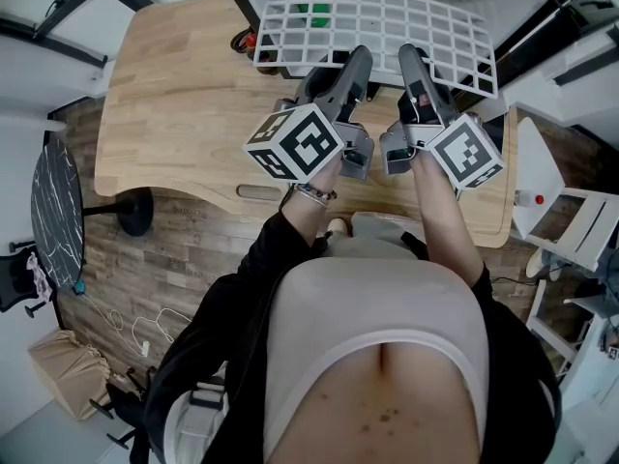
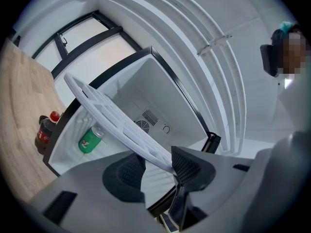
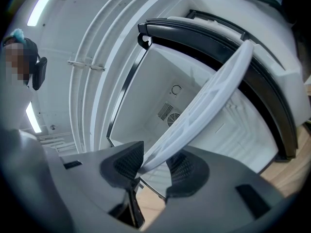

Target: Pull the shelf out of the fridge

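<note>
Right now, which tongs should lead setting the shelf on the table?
Probably left: both tongs grip the shelf, but the left tongs are nearer the wide bare table; the right tongs sit near its edge.

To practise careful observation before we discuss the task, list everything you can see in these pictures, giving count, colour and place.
shelf: 1, white grid, out in front of the fridge, above the table
fridge: 1, white inside with a black frame, open, on the table
can: 1, green, inside the fridge
bottle: 1, dark with a red cap, on the table beside the fridge
table: 1, light wood
round table: 1, black marbled, left of the head view
floor: brown planks
left tool: 1, grey, shut on the shelf's edge
right tool: 1, grey, shut on the shelf's edge
</note>
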The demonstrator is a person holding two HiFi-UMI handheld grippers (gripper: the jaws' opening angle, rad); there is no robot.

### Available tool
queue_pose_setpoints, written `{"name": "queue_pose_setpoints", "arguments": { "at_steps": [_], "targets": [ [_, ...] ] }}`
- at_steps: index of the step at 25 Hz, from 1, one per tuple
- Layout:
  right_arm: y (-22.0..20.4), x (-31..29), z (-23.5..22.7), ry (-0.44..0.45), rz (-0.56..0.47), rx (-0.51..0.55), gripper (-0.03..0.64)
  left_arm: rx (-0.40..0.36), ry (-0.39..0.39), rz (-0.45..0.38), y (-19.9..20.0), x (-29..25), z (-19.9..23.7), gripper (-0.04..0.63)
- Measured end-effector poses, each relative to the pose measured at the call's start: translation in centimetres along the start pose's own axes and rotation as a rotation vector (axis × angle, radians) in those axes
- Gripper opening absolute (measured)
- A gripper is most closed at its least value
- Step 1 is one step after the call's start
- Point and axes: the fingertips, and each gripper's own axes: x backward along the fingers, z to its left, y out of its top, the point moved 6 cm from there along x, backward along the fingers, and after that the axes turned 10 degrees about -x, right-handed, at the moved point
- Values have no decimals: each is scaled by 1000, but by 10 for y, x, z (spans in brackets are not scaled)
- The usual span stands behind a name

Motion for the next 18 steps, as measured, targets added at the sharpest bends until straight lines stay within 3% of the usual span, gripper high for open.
{"name": "queue_pose_setpoints", "arguments": {
  "at_steps": [18],
  "targets": [
    [-5,10,4,-5,-5,-2,161,1,-12,8,-3,11,-4,172]
  ]
}}
